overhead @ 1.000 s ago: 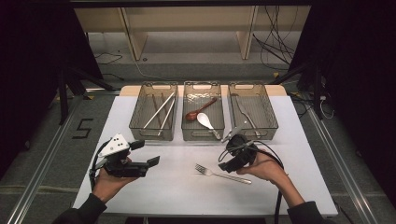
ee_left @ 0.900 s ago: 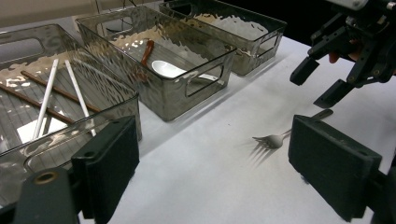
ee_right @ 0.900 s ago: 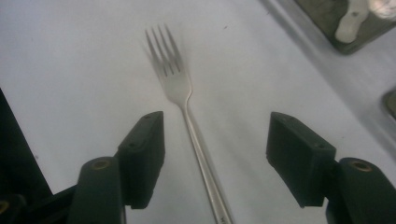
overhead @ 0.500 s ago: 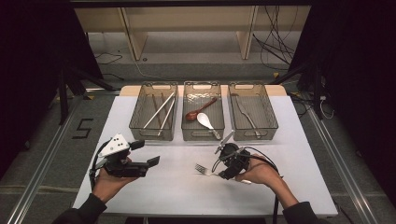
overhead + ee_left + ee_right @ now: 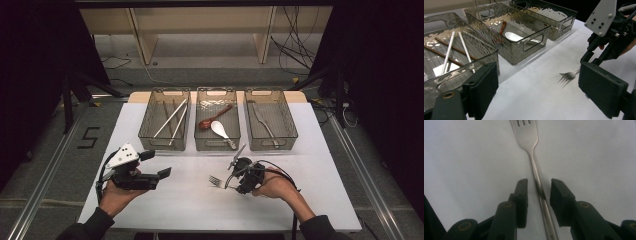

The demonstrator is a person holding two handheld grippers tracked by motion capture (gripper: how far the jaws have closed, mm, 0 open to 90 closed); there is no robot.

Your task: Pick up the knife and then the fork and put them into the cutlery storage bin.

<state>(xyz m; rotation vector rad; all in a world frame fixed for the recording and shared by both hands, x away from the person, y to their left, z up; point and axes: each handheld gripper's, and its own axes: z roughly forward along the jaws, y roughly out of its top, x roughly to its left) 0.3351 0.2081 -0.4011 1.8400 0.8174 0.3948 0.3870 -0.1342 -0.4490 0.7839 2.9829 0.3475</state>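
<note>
Dark curtains and a pale wooden shelf unit [image 5: 200, 30] frame the white rectangular worktop [image 5: 325, 165], which stands on a grey floor beside a taped numeral five.

Along the worktop's far edge sit three clear, ripple-walled plastic bins in a row. The left bin [image 5: 164, 141] holds pale and dark chopsticks [image 5: 171, 117] lying lengthwise; the middle bin [image 5: 217, 145] holds a reddish-brown wooden spoon [image 5: 214, 117] and a white spoon [image 5: 220, 130]; the right bin [image 5: 273, 144] holds slim metal cutlery [image 5: 264, 122], too small to tell apart.

At the near left, a person's hand holds the left claw [image 5: 162, 174] level above the worktop, a grey three-cornered plate on top. Its two black jaws stand wide apart with nothing between them, as the left gripper view [image 5: 536, 92] shows.

At the near right, the other hand has the right claw [image 5: 231, 181] tipped down over a silver metal fork [image 5: 217, 181] that lies flat on the bare worktop, in front of the middle bin, tines toward the left claw. In the right gripper view the right claw's [image 5: 537, 195] jaws have just been closing and now straddle the fork's handle [image 5: 537, 180], one jaw close on either side; a sliver of gap shows by the left jaw, so the pads do not yet clamp it.
</note>
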